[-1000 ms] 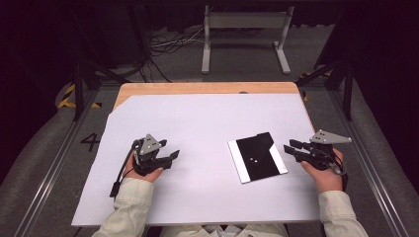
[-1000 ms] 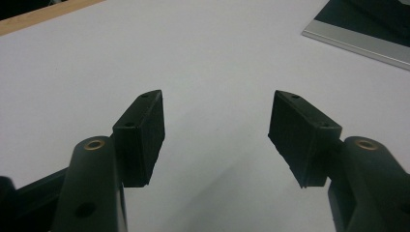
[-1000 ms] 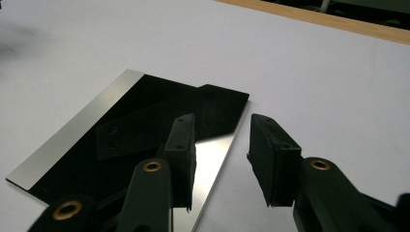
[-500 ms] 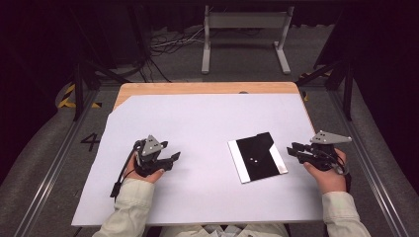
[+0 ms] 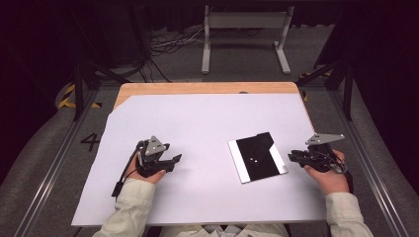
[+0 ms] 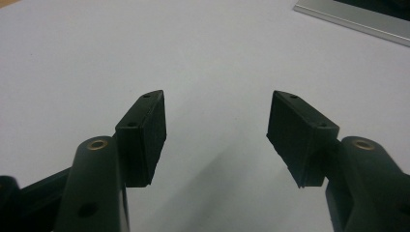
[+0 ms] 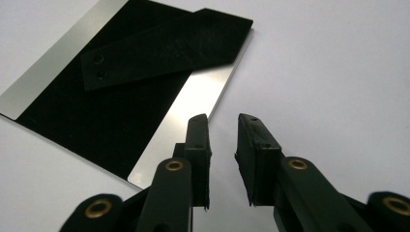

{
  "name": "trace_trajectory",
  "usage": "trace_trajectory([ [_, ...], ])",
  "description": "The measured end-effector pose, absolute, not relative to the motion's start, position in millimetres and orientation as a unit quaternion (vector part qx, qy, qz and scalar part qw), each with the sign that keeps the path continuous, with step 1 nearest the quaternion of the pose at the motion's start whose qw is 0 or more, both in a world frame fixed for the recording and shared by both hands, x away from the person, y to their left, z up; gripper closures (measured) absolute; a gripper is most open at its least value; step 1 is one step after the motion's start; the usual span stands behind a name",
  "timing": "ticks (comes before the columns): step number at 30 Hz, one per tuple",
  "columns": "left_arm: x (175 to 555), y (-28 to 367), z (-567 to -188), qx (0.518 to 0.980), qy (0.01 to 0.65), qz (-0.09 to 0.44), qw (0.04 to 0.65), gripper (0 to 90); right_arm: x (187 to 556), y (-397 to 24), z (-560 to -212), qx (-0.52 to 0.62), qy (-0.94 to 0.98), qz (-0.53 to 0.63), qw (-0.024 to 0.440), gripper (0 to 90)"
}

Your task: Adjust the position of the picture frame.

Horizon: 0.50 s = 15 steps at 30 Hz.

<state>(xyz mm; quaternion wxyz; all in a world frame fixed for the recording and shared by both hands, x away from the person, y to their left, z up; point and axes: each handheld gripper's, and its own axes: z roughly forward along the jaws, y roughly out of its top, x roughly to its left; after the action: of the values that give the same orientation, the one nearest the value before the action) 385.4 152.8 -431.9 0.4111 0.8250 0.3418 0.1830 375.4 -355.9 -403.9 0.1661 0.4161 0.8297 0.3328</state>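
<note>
A big white sheet covers a wooden table. A strip of the brown wood shows at the far edge. The floor is grey, and the room around it is very dark. Past the table stands a grey metal stand with two legs. Some cables lie on the floor near it. Metal rails run along both sides of the table. A number four is painted on the floor at the left, and yellow and black tape sits further back.

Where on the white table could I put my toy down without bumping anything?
The white sheet is bare across its far half, up to the wooden edge. There is also bare room between the left gripper and the black plate. It is tight by the right gripper, which sits close beside that plate.
</note>
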Motion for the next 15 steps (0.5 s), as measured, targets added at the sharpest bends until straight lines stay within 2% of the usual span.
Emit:
trace_trajectory([
  [10,386.4,151.3,-433.0,0.829,0.339,0.182,0.405,39.6,376.2,-355.9,-408.0,0.428,0.837,0.306,0.148,75.9],
  [15,386.5,148.8,-434.6,0.832,0.338,0.179,0.401,39.5,377.7,-353.9,-411.6,0.430,0.843,0.291,0.139,79.8],
])
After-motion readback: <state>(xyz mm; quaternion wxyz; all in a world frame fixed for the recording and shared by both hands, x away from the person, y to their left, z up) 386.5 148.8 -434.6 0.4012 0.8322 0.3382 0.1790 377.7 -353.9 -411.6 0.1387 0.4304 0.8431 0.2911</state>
